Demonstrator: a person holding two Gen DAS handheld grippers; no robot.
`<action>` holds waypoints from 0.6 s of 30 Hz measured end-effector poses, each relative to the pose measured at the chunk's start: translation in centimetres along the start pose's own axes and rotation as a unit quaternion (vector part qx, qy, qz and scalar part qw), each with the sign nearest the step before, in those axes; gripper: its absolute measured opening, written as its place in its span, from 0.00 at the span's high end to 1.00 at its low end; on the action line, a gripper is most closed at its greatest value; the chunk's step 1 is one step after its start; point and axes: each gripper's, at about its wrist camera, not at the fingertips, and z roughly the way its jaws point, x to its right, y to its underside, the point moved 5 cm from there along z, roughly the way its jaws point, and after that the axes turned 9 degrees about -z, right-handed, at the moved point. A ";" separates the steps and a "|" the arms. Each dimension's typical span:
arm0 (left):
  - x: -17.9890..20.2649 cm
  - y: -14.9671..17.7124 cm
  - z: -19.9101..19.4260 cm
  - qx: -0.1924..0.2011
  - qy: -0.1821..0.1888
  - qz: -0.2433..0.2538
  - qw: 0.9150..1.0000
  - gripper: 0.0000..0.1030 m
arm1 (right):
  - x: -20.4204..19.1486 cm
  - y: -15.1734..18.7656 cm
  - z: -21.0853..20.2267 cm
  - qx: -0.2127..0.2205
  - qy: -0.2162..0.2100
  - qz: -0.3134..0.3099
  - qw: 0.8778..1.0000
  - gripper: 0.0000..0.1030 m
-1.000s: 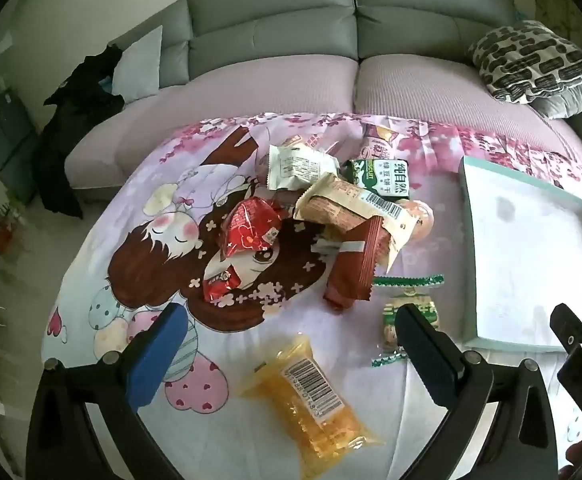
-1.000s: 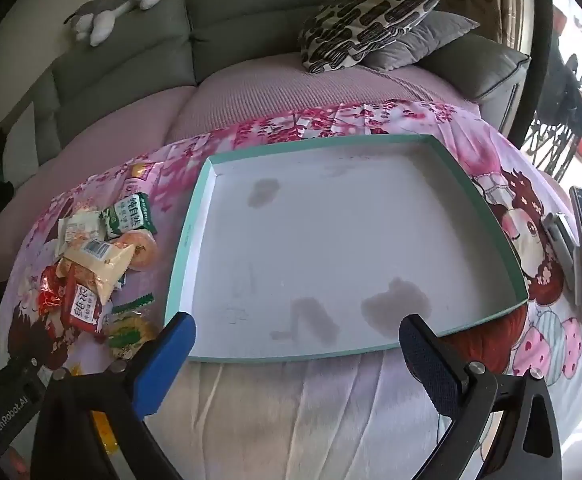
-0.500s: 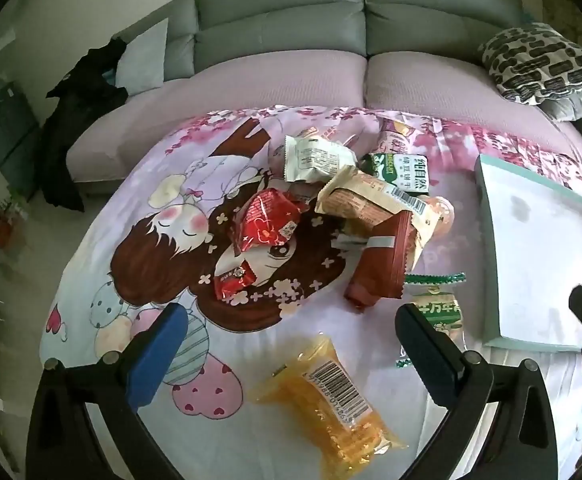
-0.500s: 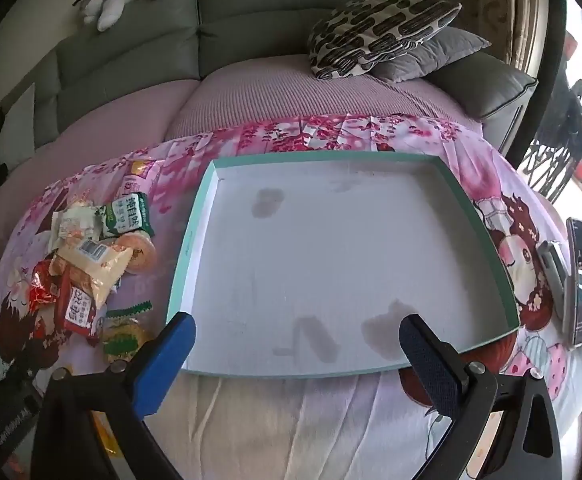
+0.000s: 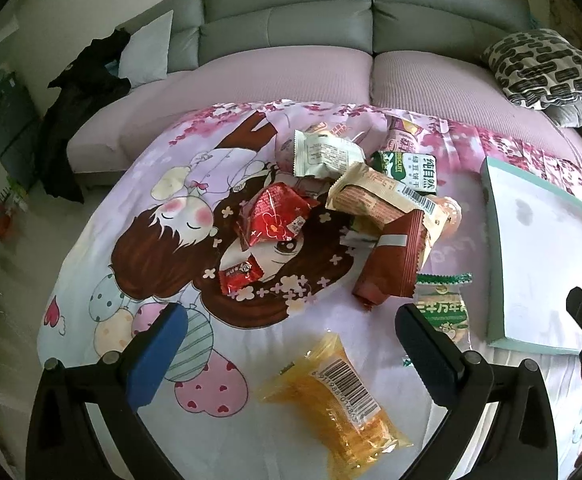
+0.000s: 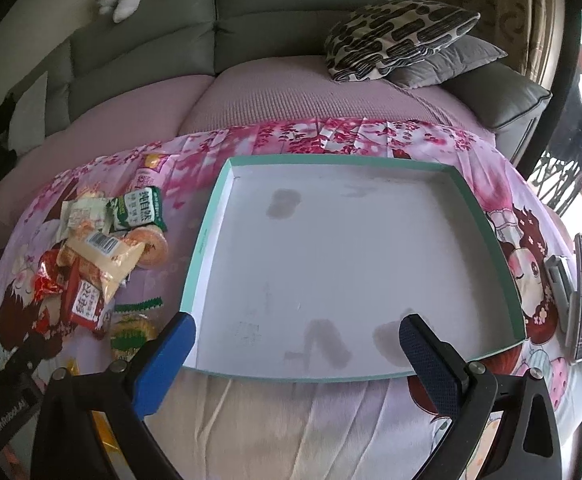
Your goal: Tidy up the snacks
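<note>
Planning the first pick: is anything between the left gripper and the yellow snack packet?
Nothing visible. The yellow packet lies alone on the cloth just ahead of the open left gripper, apart from the snack pile.

Black frames with silver screws are seen on both grippers; the fingers are padded in blue.

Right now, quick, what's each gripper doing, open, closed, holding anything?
Left gripper: open, empty, above the yellow plastic snack packet.
Right gripper: open, empty, over the near edge of the teal-rimmed white tray.
</note>
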 end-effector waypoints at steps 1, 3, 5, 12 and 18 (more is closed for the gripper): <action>0.0 0.0 0.0 0.000 -0.001 0.000 1.000 0.00 | -0.2 0.0 0.0 0.001 -0.005 -0.003 1.000 0.00; 0.0 0.0 0.1 -0.002 -0.003 -0.002 1.000 0.00 | -0.4 0.2 -0.1 0.001 -0.010 -0.005 1.000 0.00; 0.0 0.1 0.2 -0.004 -0.004 -0.005 1.000 0.00 | -0.6 0.3 0.0 0.000 -0.014 -0.009 1.000 0.00; 0.1 0.3 0.5 -0.011 -0.002 -0.007 1.000 0.00 | -0.7 0.3 -0.3 0.003 -0.025 -0.008 1.000 0.00; 0.6 0.6 0.6 -0.016 0.002 -0.002 1.000 0.00 | -0.5 0.5 -0.3 0.001 -0.028 -0.003 1.000 0.00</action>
